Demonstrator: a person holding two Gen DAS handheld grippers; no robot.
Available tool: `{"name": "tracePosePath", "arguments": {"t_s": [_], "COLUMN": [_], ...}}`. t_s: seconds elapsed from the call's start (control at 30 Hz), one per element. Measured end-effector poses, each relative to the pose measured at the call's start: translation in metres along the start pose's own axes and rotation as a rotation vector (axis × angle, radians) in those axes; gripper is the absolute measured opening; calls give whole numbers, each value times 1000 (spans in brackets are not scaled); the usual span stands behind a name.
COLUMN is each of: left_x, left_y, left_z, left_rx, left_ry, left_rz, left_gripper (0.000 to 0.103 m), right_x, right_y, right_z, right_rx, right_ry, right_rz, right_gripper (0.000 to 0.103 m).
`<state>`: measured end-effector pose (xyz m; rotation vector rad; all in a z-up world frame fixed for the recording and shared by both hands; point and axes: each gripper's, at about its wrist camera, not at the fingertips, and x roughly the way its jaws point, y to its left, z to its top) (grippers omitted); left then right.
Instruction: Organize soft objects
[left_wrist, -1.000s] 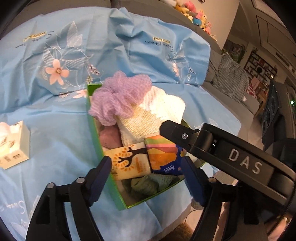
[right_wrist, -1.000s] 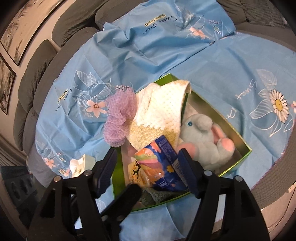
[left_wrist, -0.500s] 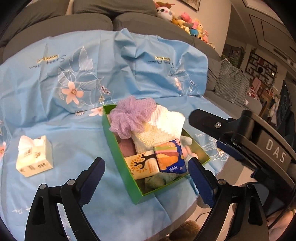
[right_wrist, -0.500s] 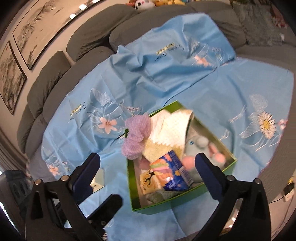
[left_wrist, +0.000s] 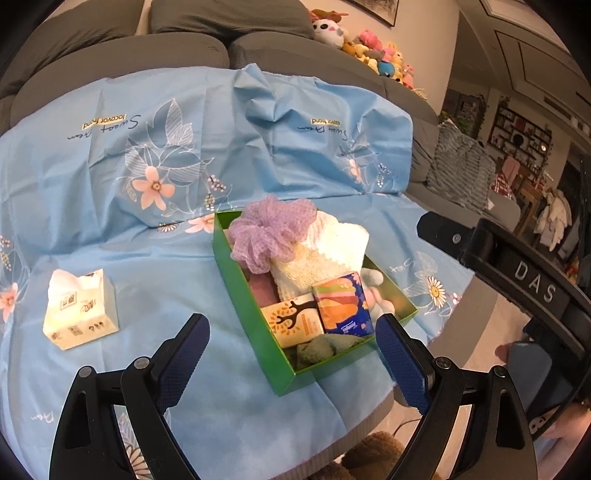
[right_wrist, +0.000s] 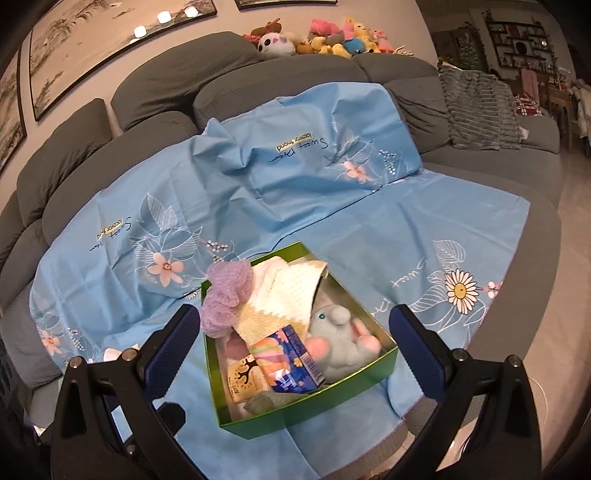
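The green box (left_wrist: 255, 295) sits on a blue floral cloth (left_wrist: 110, 184) that is spread over the seat and backrest of a grey sofa (right_wrist: 166, 88). The box lies near the front edge of the cloth.

Contents of the box:
- A purple mesh bath puff (left_wrist: 271, 232) rests on the far left corner and overhangs the rim.
- A cream knitted cloth (left_wrist: 325, 254) lies just beside the puff, rising above the box walls.
- A grey and pink plush toy (right_wrist: 340, 332) lies along the right side, partly under the knitted cloth.
- An orange tissue pack with a tree print (left_wrist: 291, 321) and a blue and orange tissue pack (left_wrist: 341, 306) stand side by side, touching, at the near end.
- A pink soft item (left_wrist: 264, 288) lies behind the tree-print pack.
- A green-grey soft item (left_wrist: 314, 350) fills the nearest corner.

A white tissue box (left_wrist: 79, 308) stands alone on the cloth, well apart to the left of the green box.

The left hand-held gripper (left_wrist: 291, 354) is spread wide; its jaws have just been opening, and nothing is between them. The right hand-held gripper (right_wrist: 295, 350) is also spread to its full width; its jaws have just been opening, and nothing is held. In the left wrist view the body of the right gripper crosses the right side of the frame and hides part of the room behind it.

Plush toys (right_wrist: 314, 37) line the sofa's top edge. A striped cushion (right_wrist: 480, 107) leans at the right end.
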<state>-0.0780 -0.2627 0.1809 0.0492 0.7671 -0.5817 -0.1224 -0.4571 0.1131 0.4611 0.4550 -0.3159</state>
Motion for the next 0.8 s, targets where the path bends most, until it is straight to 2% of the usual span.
{"name": "tracePosePath", "arguments": {"t_s": [0.33,0.8], "left_x": [-1,-3], "left_y": [-2,3], "left_z": [0,-3], "left_rx": [-2,-23], "left_ry": [8,22], "left_rz": [-32,-38], "left_gripper": [92,92], "right_x": [-2,-10], "right_y": [2,0], "right_z": [-1,1], "right_rx": [-8,15], "right_ry": [-6,-34], "right_rz": [-25,-78], "right_gripper": [102,102]}}
